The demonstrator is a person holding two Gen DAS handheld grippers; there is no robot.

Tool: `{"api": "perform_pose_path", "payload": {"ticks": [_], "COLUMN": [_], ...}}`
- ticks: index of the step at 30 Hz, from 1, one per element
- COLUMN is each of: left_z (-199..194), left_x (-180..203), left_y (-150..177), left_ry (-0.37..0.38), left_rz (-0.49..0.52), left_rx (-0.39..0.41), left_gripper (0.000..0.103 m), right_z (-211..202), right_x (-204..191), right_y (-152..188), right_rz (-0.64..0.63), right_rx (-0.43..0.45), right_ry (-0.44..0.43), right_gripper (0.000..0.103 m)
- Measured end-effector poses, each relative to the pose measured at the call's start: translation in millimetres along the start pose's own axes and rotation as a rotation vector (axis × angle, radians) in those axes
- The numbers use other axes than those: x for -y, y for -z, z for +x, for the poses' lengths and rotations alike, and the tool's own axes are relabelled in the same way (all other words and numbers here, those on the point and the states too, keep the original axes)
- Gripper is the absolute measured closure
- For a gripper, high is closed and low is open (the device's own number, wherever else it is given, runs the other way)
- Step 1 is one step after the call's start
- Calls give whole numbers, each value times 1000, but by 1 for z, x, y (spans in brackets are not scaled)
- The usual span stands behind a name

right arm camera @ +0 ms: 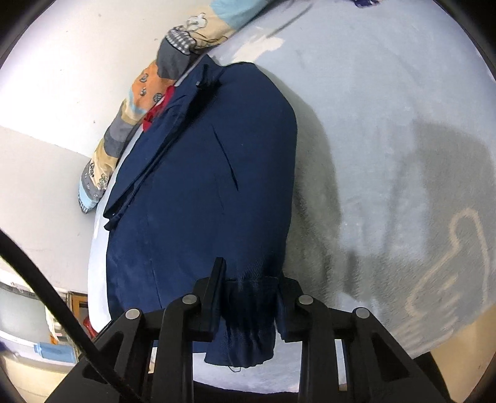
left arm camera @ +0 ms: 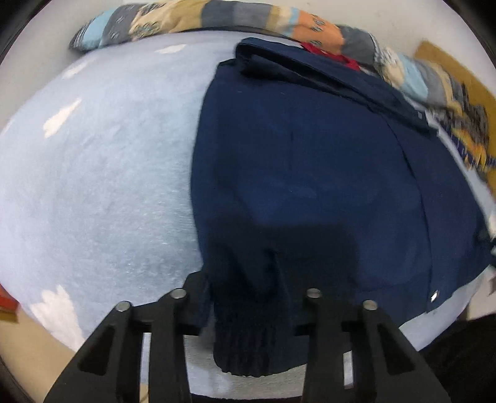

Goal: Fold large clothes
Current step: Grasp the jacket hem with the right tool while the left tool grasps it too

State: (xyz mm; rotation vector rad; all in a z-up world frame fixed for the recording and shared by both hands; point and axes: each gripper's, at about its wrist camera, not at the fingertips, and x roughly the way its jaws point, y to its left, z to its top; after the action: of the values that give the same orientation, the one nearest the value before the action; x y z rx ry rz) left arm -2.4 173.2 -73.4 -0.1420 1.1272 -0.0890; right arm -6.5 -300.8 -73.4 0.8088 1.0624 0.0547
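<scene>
On the left, the light blue blanket [left arm camera: 93, 173] is seen bare from nine o'clock to the middle, and the navy jacket [left arm camera: 310, 161] is laid flat from the middle out toward three o'clock. At six o'clock the left gripper [left arm camera: 248, 297] is closed on the jacket's ribbed cuff [left arm camera: 245, 347], which hangs down between its fingers. At twelve o'clock a patterned quilt [left arm camera: 217, 15] is bunched along the wall. In the right wrist view, the jacket [right arm camera: 198, 173] is stretched from six o'clock up to twelve, and the right gripper [right arm camera: 249, 297] is clamped on a bunched fold of its near edge. The jacket looks already narrowed, with a sleeve or side panel folded over. The final fold of the near end toward the collar [right arm camera: 204, 77] is judged not yet done.
</scene>
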Motion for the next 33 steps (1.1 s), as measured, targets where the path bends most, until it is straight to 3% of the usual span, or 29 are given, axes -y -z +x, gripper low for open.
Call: {"api": "perform_pose_path", "payload": {"ticks": [1, 3, 4, 5, 6, 7, 8, 9, 11, 16, 24, 28, 33], "left_z": [1, 4, 6, 7, 9, 8, 5, 0, -9, -36, -85, -122, -135], "left_x": [-4, -6, -2, 4, 9, 15, 17, 13, 1, 3, -6, -10, -17], "left_y": [-1, -1, -1, -1, 0, 0, 0, -1, -1, 6, 26, 39, 51], "left_ry": [19, 40, 73, 70, 43, 3, -9, 0, 70, 93, 163, 191, 185], "left_rz": [-24, -37, -27, 0, 27, 60, 63, 51, -16, -20, -46, -28, -24], "left_rx": [2, 6, 0, -3, -5, 7, 23, 38, 53, 131, 206, 243, 255], "left_gripper": [68, 52, 36, 33, 34, 49, 79, 84, 86, 87, 87, 87, 87], "right_z": [2, 6, 9, 12, 14, 14, 13, 9, 1, -25, -68, -101, -134], "right_x": [2, 9, 13, 15, 15, 12, 7, 4, -5, -12, -12, -15, -13], "right_y": [0, -1, -1, -1, -1, -1, 0, 1, 3, 11, 36, 54, 68], "right_rz": [16, 52, 72, 87, 89, 69, 46, 26, -3, -18, -6, -40, -69], "right_rx": [-4, -14, -24, -33, -31, -30, -28, -10, 26, 102, 138, 151, 170], "right_ry": [3, 19, 17, 9, 8, 7, 4, -7, -43, -152, -348, -387, -411], "right_gripper": [70, 65, 65, 65, 64, 69, 73, 76, 78, 81, 82, 83, 84]}}
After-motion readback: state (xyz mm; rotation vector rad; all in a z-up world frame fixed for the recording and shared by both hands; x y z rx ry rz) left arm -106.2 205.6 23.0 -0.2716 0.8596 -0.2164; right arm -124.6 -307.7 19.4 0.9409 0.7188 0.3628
